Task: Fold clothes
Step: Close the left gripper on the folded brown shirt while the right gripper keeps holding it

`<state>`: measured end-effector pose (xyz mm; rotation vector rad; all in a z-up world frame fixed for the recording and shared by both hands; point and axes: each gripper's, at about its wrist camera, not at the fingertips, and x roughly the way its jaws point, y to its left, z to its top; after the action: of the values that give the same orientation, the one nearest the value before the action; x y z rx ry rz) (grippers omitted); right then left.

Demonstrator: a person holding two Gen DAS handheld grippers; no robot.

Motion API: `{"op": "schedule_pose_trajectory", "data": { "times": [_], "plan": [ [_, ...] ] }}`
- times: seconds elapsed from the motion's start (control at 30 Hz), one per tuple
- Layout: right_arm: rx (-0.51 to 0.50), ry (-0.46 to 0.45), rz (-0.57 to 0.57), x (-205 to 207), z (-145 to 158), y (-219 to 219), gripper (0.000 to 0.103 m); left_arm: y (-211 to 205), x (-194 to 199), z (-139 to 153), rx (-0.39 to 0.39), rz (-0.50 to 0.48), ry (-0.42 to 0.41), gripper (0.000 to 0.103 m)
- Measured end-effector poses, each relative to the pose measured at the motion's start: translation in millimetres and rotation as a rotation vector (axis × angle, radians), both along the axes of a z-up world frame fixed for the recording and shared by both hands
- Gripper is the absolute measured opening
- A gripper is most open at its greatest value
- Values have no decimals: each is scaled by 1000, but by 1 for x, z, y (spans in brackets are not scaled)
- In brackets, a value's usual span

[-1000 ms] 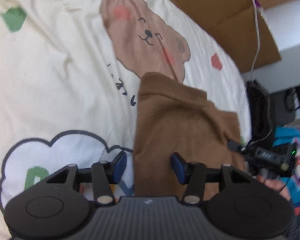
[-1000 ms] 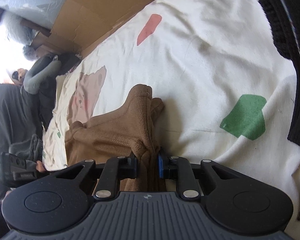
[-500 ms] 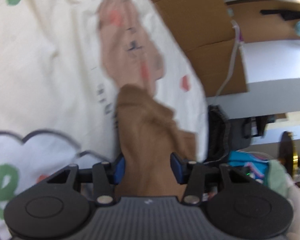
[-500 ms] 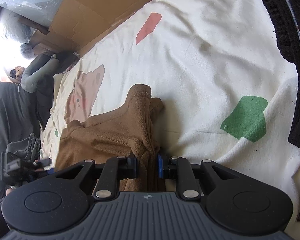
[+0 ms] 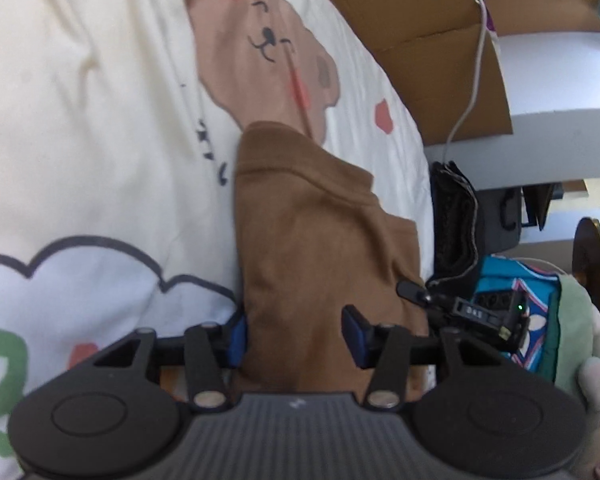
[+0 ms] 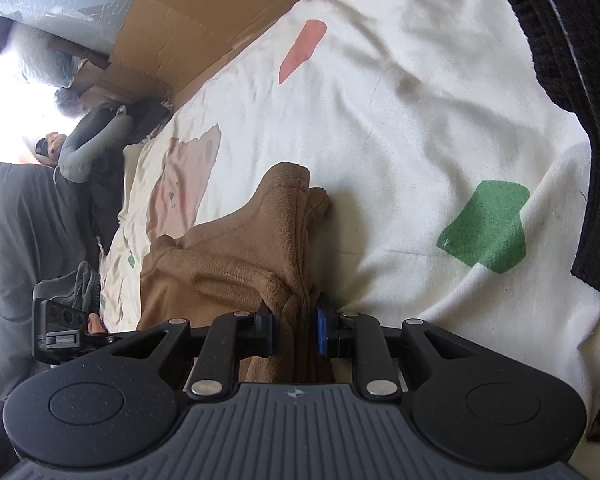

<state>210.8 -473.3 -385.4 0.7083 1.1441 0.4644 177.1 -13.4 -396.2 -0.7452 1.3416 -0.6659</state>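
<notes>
My right tool (image 6: pixel 296 334) is clenched on a bunched edge of the brown garment (image 6: pixel 220 268), which lies on the cream cartoon-print bedsheet (image 6: pixel 400 120). My left tool (image 5: pixel 294 334) is spread wide, its fingers straddling the garment's (image 5: pixel 316 240) other end.

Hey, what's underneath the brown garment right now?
The brown garment lies on a cream printed bedsheet, overlapping the bear print. The right gripper pinches its folded edge. Anything beneath the fabric is covered.
</notes>
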Motion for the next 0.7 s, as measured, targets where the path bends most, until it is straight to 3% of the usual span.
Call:
{"op": "schedule_pose_trajectory", "data": {
  "times": [0.17, 0.2, 0.23, 0.27, 0.4, 0.47, 0.5, 0.53, 0.6, 0.7],
  "plan": [
    [26, 6, -26, 0, -6, -2, 19, -2, 15, 1, -7, 65, -24, 44],
    [26, 4, -25, 0, -6, -2, 19, -4, 18, 2, -8, 66, -29, 40],
    [27, 1, -25, 0, -6, -3, 19, -7, 20, 3, -6, 61, -37, 15],
    [27, 0, -24, 0, -5, -3, 19, -9, 20, 4, -2, 44, -42, 5],
    [45, -22, -28, -2, 4, -3, 17, -12, 21, 14, 24, 4, -78, 5],
    [28, -28, -25, -3, 5, -3, 17, -7, 21, 16, 17, 3, -75, 7],
    [17, -21, -23, -3, 3, -2, 18, -5, 21, 16, 15, 8, -65, 18],
    [21, -10, -26, -3, 1, -2, 19, -3, 20, 15, 14, 14, -55, 34],
    [40, 1, -31, -2, -1, -4, 21, 1, 18, 13, 16, 21, -42, 53],
    [51, 9, -26, -2, -3, -6, 24, 1, 12, 8, 1, 7, -19, 54]
  ]
}}
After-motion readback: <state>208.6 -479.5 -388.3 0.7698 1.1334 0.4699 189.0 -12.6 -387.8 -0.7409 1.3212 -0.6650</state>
